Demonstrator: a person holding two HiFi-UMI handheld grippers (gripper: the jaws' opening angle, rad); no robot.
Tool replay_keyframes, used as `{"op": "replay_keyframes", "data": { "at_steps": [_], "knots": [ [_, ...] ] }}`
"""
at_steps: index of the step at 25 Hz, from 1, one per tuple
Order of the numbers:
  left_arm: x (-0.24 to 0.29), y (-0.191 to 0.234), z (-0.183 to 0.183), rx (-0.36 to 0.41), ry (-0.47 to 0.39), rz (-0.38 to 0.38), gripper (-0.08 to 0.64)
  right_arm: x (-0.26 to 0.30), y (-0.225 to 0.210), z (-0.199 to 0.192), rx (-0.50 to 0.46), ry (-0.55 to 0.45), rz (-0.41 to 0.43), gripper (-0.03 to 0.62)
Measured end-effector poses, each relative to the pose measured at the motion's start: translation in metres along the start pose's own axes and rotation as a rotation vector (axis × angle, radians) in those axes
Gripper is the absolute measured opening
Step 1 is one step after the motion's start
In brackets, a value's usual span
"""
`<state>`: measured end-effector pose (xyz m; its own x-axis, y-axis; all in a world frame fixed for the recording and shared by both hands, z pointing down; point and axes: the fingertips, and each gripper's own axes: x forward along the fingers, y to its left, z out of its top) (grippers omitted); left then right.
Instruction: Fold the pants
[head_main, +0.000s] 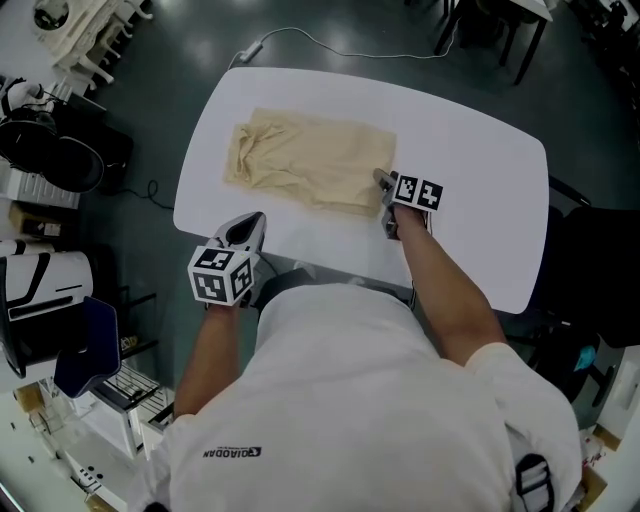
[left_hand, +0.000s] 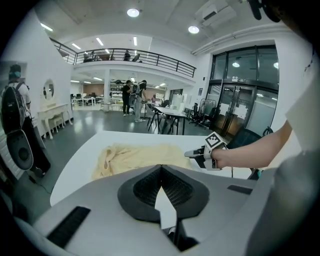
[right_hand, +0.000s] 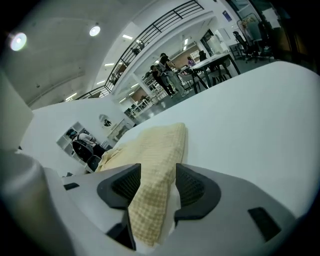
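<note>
The beige checked pants (head_main: 310, 160) lie folded into a rectangle on the white table (head_main: 470, 170), left of centre. My right gripper (head_main: 385, 203) sits at their near right corner. In the right gripper view its jaws (right_hand: 157, 172) stand open, with a fold of the pants (right_hand: 160, 145) running between the pads and not squeezed. My left gripper (head_main: 247, 226) hovers at the table's near left edge, apart from the cloth. In the left gripper view its pads (left_hand: 160, 170) meet at the tips with nothing held; beyond lie the pants (left_hand: 135, 155) and the right gripper (left_hand: 197, 154).
A black chair (head_main: 600, 270) stands close to the table's right end. Black equipment (head_main: 60, 160) and white shelving (head_main: 110, 400) crowd the floor on the left. A white cable (head_main: 330, 45) runs along the floor past the far edge. People stand far off in the hall (left_hand: 132, 97).
</note>
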<state>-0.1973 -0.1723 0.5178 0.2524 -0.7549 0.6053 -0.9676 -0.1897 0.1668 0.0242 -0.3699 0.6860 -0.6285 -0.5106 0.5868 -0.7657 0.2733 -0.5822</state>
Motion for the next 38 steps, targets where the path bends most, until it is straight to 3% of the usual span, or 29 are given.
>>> {"op": "replay_keyframes", "data": {
  "at_steps": [8,13,17,24,32,38],
  "knots": [
    [-0.003,-0.01,0.005,0.005,0.012,0.004,0.026,0.016,-0.016,-0.013,0.044,0.049,-0.045,0.23],
    [-0.002,-0.013,0.004,0.005,0.025,0.0,0.026,0.018,-0.019,-0.015,-0.026,0.078,-0.09,0.165],
    [-0.002,-0.012,0.004,0.009,0.026,-0.001,0.026,0.022,-0.016,-0.016,-0.029,0.101,-0.08,0.061],
    [0.001,0.002,0.01,0.004,0.012,-0.016,0.026,0.018,-0.008,-0.012,-0.02,0.08,-0.052,0.04],
    [0.006,0.049,0.024,0.013,-0.011,-0.075,0.026,0.002,0.027,0.005,-0.09,-0.014,-0.055,0.038],
    [0.004,0.107,0.04,0.05,-0.014,-0.153,0.026,-0.011,0.072,0.022,-0.177,-0.081,-0.122,0.038]
  ]
}}
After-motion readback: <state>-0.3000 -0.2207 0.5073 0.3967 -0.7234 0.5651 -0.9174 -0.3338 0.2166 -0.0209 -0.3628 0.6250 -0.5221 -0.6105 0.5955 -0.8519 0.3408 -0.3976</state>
